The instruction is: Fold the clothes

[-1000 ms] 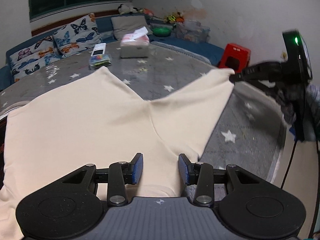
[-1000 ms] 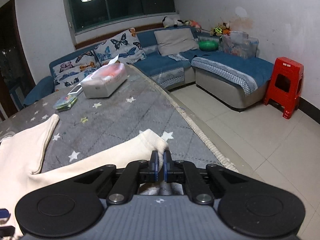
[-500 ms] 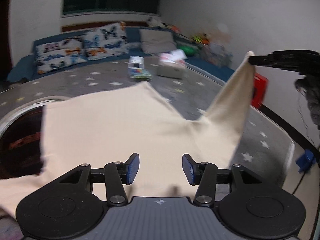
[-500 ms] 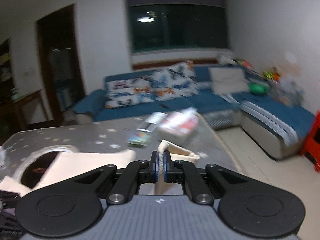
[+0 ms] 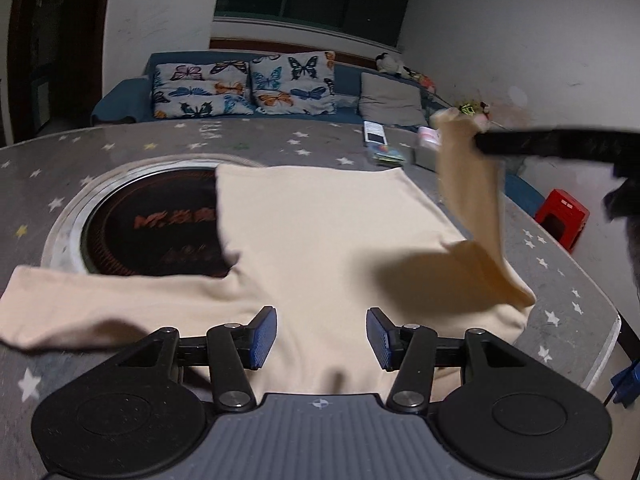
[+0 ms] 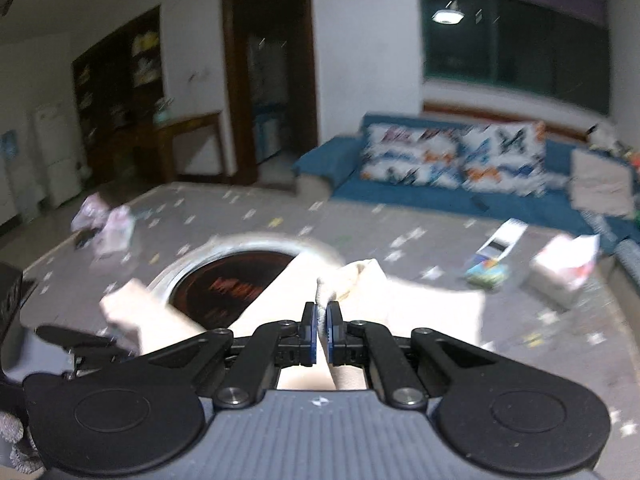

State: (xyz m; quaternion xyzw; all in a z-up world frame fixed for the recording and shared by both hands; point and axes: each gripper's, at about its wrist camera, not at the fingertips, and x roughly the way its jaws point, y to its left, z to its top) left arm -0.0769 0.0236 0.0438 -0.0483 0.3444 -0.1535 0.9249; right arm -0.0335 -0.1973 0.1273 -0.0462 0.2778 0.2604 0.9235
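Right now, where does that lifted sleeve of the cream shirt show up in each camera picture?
Left wrist view: the sleeve rises at right, its cuff pinched by the right gripper.
Right wrist view: only the cuff shows, at centre between the pads.
Shared landmark: the round dark inset in the table.

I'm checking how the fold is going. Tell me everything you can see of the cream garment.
The cream garment is a plain, soft, knit-looking long-sleeved top, lying mostly flat on the star-print grey table cover. Its body partly covers the round dark inset in the table. One sleeve lies stretched out flat on the table. The other sleeve is lifted off the table, its cuff pinched in the shut right gripper. The left gripper hangs over the body, jaws opening, nothing gripped.
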